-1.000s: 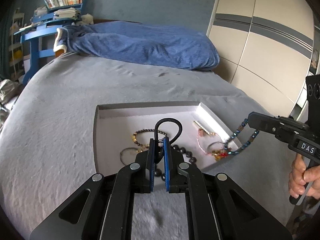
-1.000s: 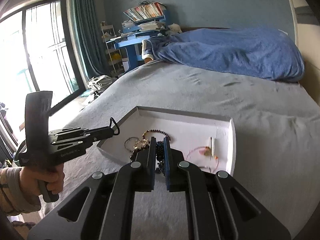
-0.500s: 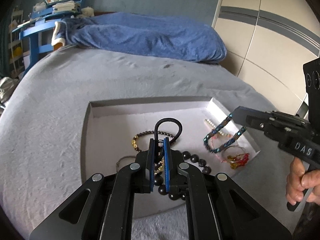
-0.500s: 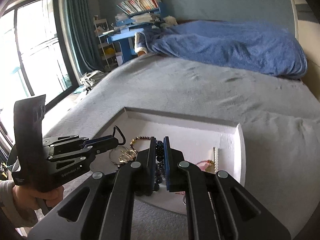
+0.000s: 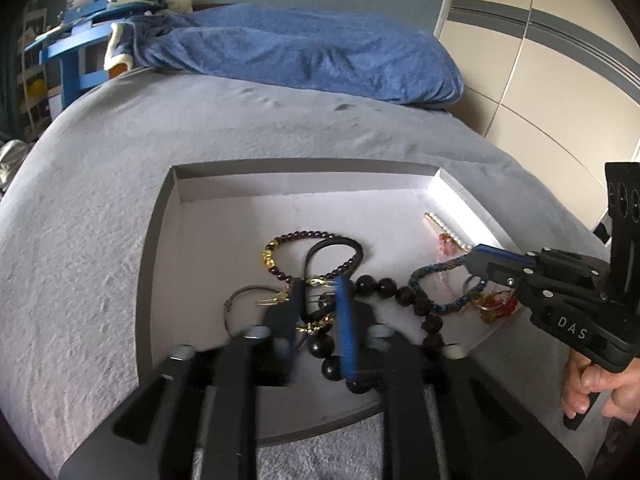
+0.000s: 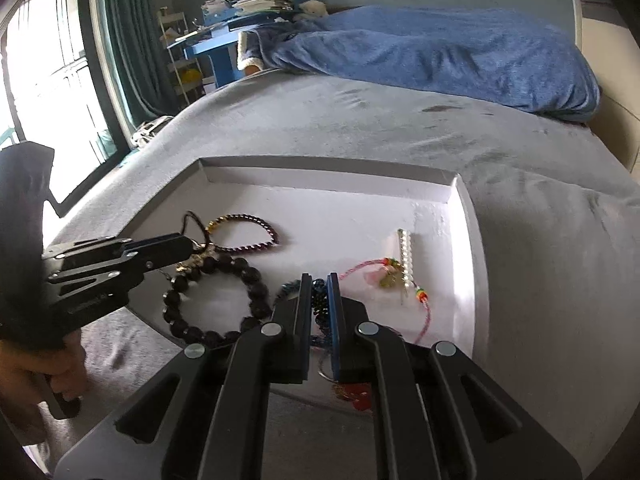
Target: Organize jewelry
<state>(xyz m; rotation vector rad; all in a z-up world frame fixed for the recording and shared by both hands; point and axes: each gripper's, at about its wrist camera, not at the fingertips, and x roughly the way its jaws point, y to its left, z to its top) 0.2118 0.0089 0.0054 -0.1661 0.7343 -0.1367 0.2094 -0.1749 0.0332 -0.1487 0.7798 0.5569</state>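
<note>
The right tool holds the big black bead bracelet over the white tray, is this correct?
Not quite. The right tool holds the teal braided bracelet, not the black bead bracelet, which lies loose in the white tray. The left wrist view shows it.

Two wrist fisheyes, both angled down over the near edge of one tray on a bed.

The left view sits close above the tray's (image 5: 160, 216) near-left corner; the right view hangs close over its near-right corner (image 6: 468, 216). Both face the blue blanket (image 5: 320, 56) and share the tray's whole floor.
</note>
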